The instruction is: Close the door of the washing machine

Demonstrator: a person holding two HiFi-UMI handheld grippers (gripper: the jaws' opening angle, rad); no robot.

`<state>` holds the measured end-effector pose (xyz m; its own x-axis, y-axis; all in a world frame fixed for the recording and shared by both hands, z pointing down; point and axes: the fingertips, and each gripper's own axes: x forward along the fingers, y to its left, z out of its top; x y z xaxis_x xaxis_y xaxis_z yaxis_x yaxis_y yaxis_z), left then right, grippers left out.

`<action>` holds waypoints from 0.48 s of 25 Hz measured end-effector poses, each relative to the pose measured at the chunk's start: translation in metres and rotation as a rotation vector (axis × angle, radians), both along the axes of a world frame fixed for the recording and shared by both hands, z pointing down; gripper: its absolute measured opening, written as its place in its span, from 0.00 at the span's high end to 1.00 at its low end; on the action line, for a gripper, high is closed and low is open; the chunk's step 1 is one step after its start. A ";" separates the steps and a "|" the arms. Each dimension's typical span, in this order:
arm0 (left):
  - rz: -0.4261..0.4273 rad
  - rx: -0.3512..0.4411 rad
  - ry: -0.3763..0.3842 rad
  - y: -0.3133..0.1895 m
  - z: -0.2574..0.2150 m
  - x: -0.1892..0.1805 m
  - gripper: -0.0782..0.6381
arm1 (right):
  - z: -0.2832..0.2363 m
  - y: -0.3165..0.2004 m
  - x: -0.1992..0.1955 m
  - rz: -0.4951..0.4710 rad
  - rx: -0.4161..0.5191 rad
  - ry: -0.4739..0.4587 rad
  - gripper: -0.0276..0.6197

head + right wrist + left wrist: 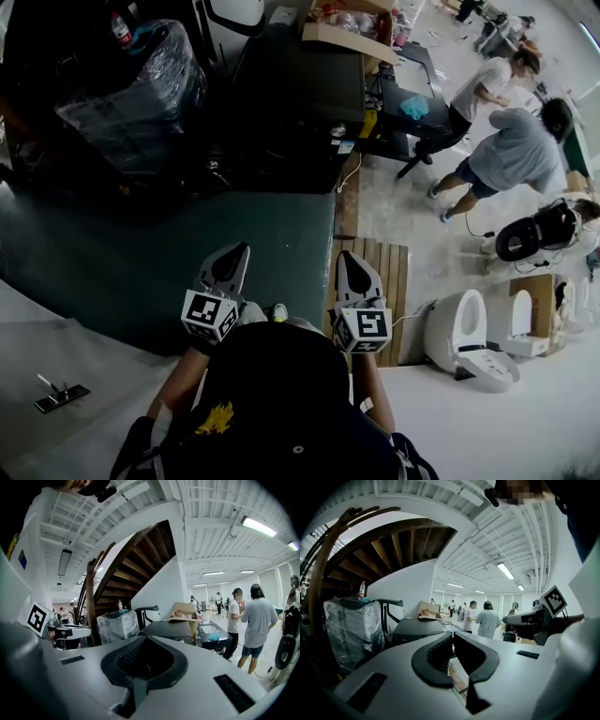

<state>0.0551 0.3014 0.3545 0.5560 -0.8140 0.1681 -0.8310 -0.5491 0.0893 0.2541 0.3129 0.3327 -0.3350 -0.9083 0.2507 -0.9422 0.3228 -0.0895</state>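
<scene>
Grey left claw [238,250] and right claw [348,257] hover closed, empty.

No text, brand or number can be read in any view. The only printed marks are black-and-white square codes on the marker cubes of the left gripper [232,258] and right gripper [353,264]. These are patterns, not letters. A bottle [362,589] stands on the wrapped load [352,630], ahead and left of the left gripper. Its red label is too small to read. A small sticker [345,147] sits on the dark machine [300,94] ahead of the right gripper, print illegible.
</scene>
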 end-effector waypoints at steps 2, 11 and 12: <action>-0.021 -0.005 -0.007 0.003 0.002 -0.004 0.85 | 0.006 0.001 -0.001 -0.012 -0.014 0.002 0.92; -0.149 -0.049 -0.017 0.008 0.016 -0.060 0.85 | 0.039 -0.012 -0.054 -0.145 -0.104 0.007 0.92; -0.160 -0.066 -0.020 0.007 0.021 -0.068 0.85 | 0.042 -0.016 -0.061 -0.154 -0.108 0.010 0.92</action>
<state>-0.0126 0.3087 0.3750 0.4164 -0.8786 0.2338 -0.9092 -0.4035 0.1029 0.1929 0.2969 0.3744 -0.4652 -0.8138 0.3482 -0.8833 0.4526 -0.1223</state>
